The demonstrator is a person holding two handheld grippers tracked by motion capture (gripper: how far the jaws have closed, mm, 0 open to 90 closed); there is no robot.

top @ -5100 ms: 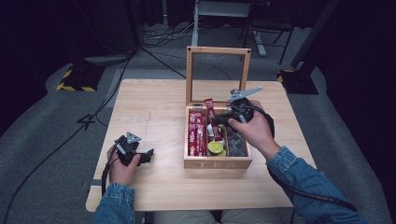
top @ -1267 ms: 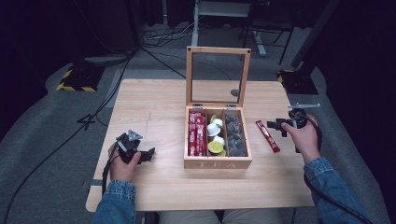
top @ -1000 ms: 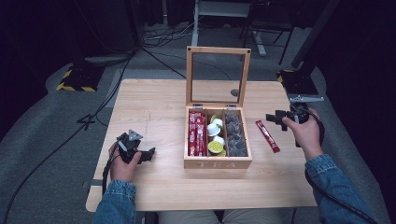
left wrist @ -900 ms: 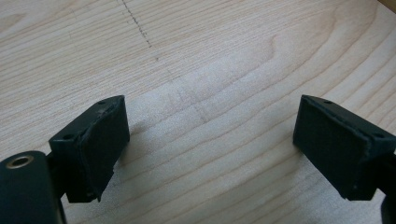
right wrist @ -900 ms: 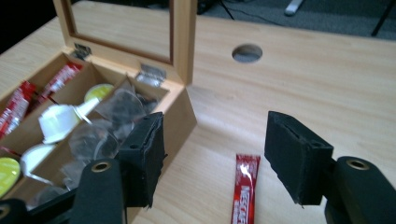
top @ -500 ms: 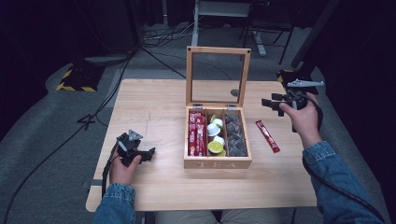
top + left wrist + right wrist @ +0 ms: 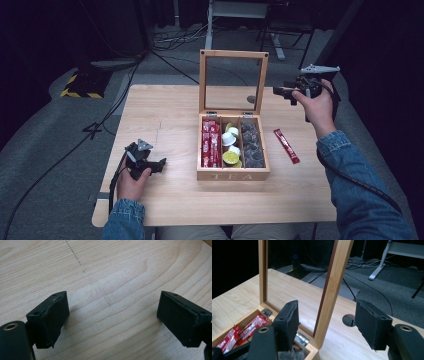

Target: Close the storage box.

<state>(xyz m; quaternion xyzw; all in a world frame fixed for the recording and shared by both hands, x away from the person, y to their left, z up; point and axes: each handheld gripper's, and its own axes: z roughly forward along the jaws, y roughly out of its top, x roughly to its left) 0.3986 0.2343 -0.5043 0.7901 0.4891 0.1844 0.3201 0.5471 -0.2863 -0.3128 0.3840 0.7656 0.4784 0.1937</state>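
A wooden tea box stands mid-table with its glass lid upright. Inside are red sachets, round pods and grey bags. One red sachet lies on the table to the right of the box. My right gripper is held up beside the lid's right edge, open and holding nothing. In the right gripper view the lid's wooden frame stands beyond the open right gripper. My left gripper rests on the table at the left, open over bare wood.
A round cable hole sits in the tabletop behind the box on the right. Cables and a desk leg lie on the grey floor beyond the table. A yellow-black striped block is at the far left.
My right hand has lifted away from the red sachet on the table and moved back and up to the lid's right edge. The left hand has stayed put.
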